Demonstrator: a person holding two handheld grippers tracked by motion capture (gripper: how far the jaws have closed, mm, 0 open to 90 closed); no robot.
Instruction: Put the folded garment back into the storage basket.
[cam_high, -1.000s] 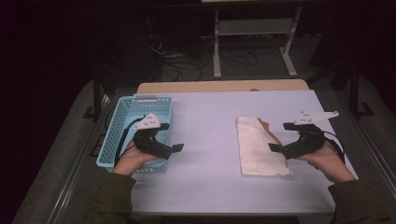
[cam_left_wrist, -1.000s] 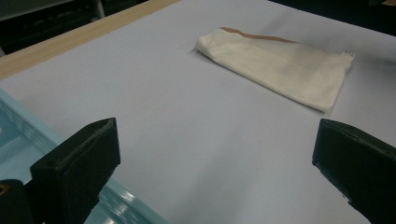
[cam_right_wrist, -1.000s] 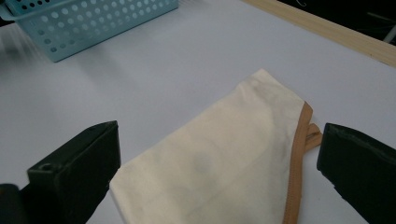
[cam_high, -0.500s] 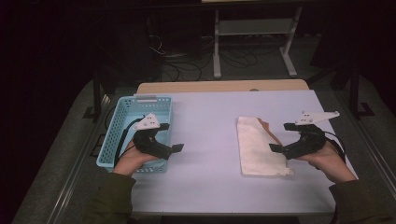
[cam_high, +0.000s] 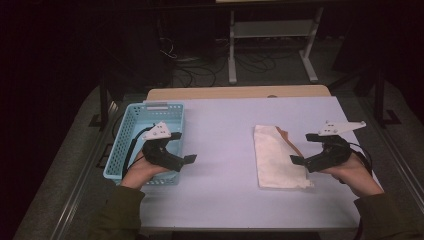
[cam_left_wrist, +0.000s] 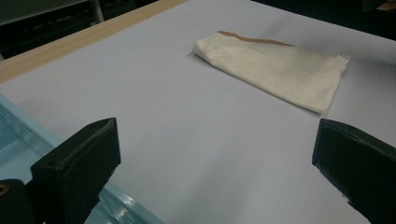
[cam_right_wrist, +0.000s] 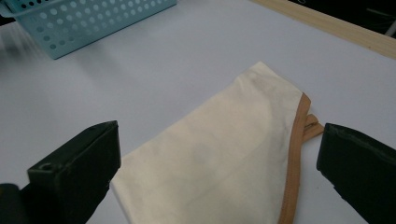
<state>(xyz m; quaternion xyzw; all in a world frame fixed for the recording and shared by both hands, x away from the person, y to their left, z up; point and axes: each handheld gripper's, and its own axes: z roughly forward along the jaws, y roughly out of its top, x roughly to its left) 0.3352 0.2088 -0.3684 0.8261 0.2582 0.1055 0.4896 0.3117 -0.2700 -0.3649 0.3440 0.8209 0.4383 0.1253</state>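
Cloth bag (cam_high: 276, 159), one item: cream fabric, folded flat, with a tan trim strip (cam_right_wrist: 295, 168) along one long edge; it lies on the lavender table (cam_high: 225, 130), to the right of the table's middle, lengthwise from the far side toward you. Your right gripper (cam_high: 299, 150) hangs just beside the bag's right edge, near its near end, jaws pointing left across the cloth; in the right gripper view both black jaws stand wide apart with the bag spread between and beyond them, nothing clamped, and you cannot tell from the high view whether a jaw tip touches the fabric. Your right hand (cam_high: 357, 172) holds it from the side away from the bag. Your left gripper (cam_high: 182, 149) sits well apart from the bag, on the bag's left, over the near right corner of the light blue basket (cam_high: 132, 120); its jaws also gape, holding nothing, and aim toward the bag, which shows far off in the left gripper view (cam_left_wrist: 275, 70). Basket: perforated plastic, standing at the table edge farthest from the bag. Wooden strip (cam_high: 240, 92): runs along the table's far edge, beyond the bag.
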